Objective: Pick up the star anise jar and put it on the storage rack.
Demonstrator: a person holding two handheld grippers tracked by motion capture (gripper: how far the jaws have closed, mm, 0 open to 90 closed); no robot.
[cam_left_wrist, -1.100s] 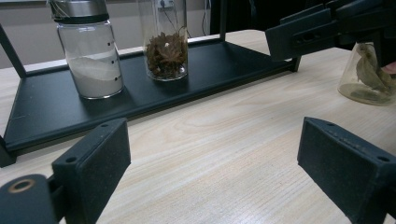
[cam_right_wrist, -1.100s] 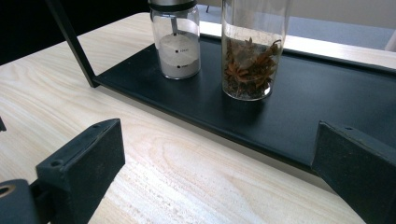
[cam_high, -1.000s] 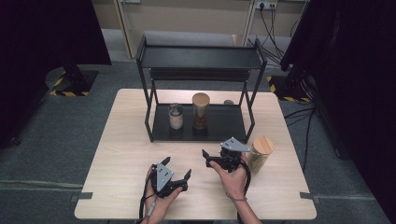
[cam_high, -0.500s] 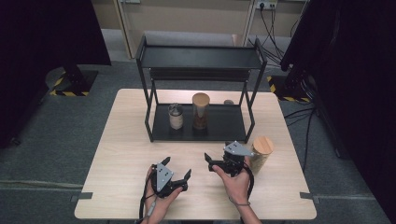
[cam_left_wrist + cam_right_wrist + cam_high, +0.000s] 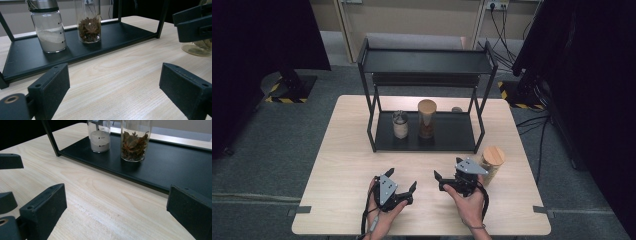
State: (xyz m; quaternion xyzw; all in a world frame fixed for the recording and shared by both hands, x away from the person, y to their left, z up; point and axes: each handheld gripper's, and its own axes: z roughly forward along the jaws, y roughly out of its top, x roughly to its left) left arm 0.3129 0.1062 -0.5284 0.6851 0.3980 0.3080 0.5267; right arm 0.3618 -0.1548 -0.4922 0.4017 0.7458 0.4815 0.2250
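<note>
Pale wood table (image 5: 342,165) on grey carpet (image 5: 272,150); black rack (image 5: 427,62) holding 2 jars; my left gripper (image 5: 401,182) and right gripper (image 5: 446,181) gaping, empty; cork-lidded jar (image 5: 492,160) just beside the right.

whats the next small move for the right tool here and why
Probably swing the right tool to its right, toward the cork-lidded jar on the table. Its jaws stand open and hold nothing, the jar sits just beside it off the rack, and two jars already stand on the lower shelf.
</note>
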